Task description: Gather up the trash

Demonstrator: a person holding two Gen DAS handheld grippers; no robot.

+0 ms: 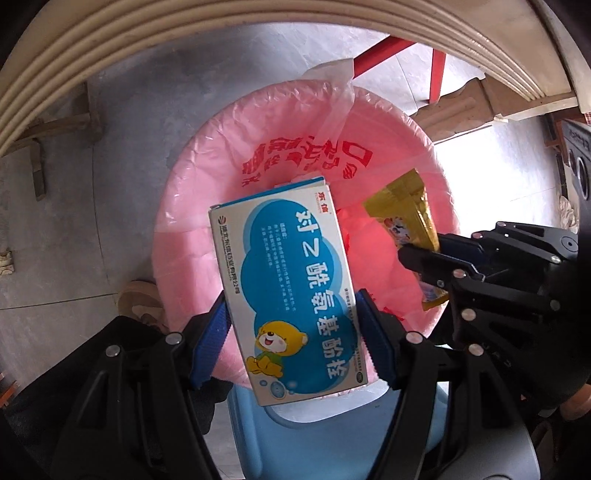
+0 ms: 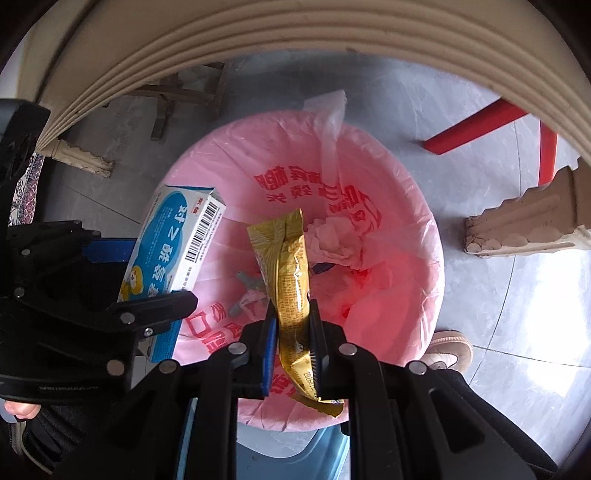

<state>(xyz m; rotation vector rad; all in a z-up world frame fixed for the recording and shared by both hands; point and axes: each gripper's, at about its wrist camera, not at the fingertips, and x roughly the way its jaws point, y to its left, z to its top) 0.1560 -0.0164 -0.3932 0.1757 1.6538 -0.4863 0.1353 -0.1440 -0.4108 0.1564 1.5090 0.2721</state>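
Note:
A bin lined with a pink plastic bag stands on the floor below both grippers; it also shows in the right wrist view. My left gripper is shut on a blue and white medicine box and holds it over the bin's near side. My right gripper is shut on a gold snack wrapper and holds it over the bin's opening. The box and the wrapper each show in the other view. Crumpled tissue and small scraps lie inside the bag.
A cream table edge arcs overhead. Carved table feet and red chair legs stand on the grey floor around the bin. A shoe is beside the bin. A blue plastic stool is below the grippers.

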